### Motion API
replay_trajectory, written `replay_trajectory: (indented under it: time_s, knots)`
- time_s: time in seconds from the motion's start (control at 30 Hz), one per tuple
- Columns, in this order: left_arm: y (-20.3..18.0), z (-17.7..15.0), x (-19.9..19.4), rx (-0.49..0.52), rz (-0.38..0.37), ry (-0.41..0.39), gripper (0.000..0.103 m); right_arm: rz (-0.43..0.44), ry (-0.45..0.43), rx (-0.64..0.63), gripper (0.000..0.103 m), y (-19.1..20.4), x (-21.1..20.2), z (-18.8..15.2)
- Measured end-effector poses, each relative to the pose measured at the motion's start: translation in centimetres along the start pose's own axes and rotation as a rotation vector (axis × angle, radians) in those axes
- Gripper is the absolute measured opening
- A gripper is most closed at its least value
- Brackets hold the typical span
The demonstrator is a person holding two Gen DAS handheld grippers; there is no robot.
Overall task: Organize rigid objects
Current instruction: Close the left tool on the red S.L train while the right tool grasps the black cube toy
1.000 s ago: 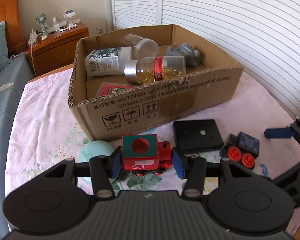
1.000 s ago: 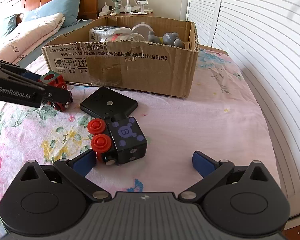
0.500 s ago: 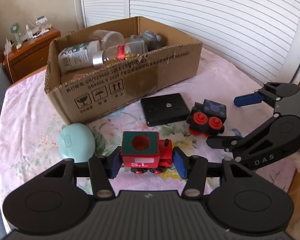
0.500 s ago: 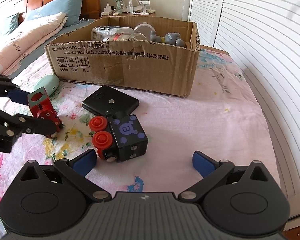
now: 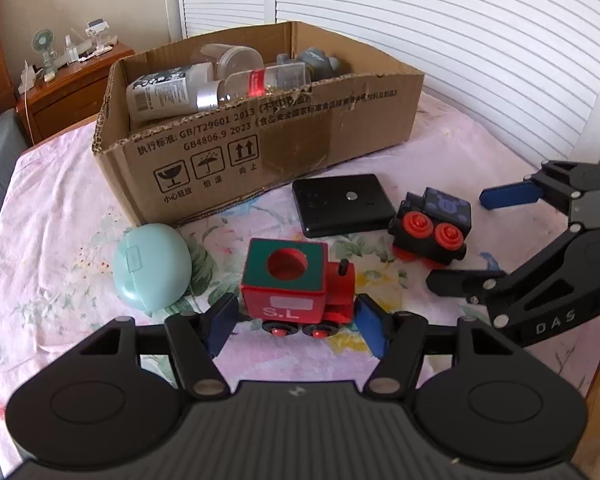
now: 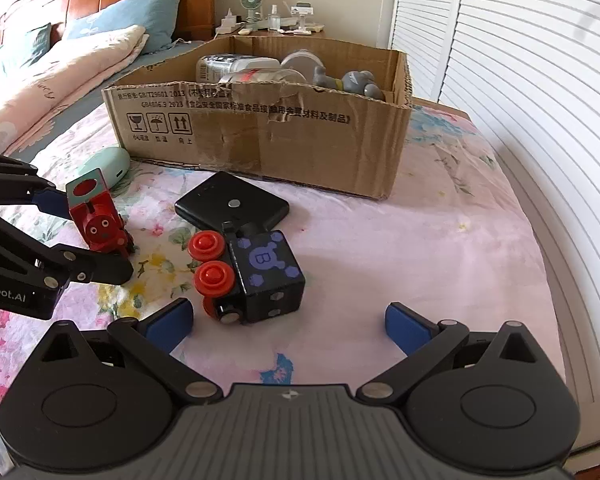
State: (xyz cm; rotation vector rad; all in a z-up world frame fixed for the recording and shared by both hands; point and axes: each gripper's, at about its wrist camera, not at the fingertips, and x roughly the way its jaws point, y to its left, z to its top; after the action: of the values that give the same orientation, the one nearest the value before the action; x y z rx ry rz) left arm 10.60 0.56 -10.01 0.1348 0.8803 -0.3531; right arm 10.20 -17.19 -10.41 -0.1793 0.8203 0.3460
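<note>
bed (image 5: pixel 60 200): flowered sheet carries everything; soft and uneven, so wheeled toys may roll or tip when let go.
cardboard box (image 5: pixel 284 152): stands open at the far side of the sheet, already holding bottles, a clear jar and a grey figure; little free space shows near the front wall, so a dropped toy could land on a bottle and bounce out.
right gripper (image 6: pixel 288 320): jaws wide apart and empty, hovering just short of the black train; one finger may nudge it aside before the jaws close.
left gripper (image 5: pixel 296 318): jaws have just been opening; pads stand either side of the red train, no longer pressing it.
black case (image 5: pixel 342 204): flat on the sheet between box and black train, touching the train's rear; could get dragged along.
mint case (image 5: pixel 152 266): beside the box corner, just left of the red train.
red train (image 5: pixel 296 284): upright on its wheels on the sheet, outside the box; may roll.
black train (image 6: pixel 256 276): tipped on its side, red wheels facing left.
</note>
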Motion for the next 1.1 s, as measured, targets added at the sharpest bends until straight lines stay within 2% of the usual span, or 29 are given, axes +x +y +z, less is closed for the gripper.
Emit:
replay_trajectory:
  time_s: [0.07, 0.17, 0.6, 0.73, 0.83, 0.97, 1.03, 1.1]
  knots:
    - [-0.1, 0.1, -0.1, -0.001, -0.005, -0.009, 0.063, 0.003, 0.002, -0.003, 0.103, 0.1, 0.1, 0.1]
    - [0.1, 0.4, -0.1, -0.011, -0.018, -0.012, 0.056, 0.007, 0.002, -0.009, 0.103, 0.2, 0.2, 0.2]
    - [1.2, 0.3, -0.3, -0.047, 0.011, -0.001, 0.056, 0.086, 0.001, -0.102, 0.103, 1.3, 1.3, 1.6]
    - [1.3, 0.3, -0.3, -0.045, 0.004, 0.002, 0.056, 0.099, 0.000, -0.133, 0.088, 1.7, 1.1, 2.1]
    - [1.4, 0.4, -0.3, -0.042, -0.001, 0.008, 0.056, 0.089, 0.001, -0.168, 0.079, 2.0, 0.7, 2.4]
    - [1.4, 0.5, -0.3, -0.029, -0.011, 0.024, 0.056, 0.070, 0.010, -0.202, 0.062, 2.4, 0.3, 2.5]
    - [1.4, 0.6, -0.4, -0.026, -0.016, 0.033, 0.056, 0.064, 0.018, -0.209, 0.057, 2.4, 0.1, 2.6]
    - [1.4, 0.7, -0.6, -0.014, -0.018, 0.037, 0.056, 0.069, 0.018, -0.202, 0.055, 2.3, -0.1, 2.6]
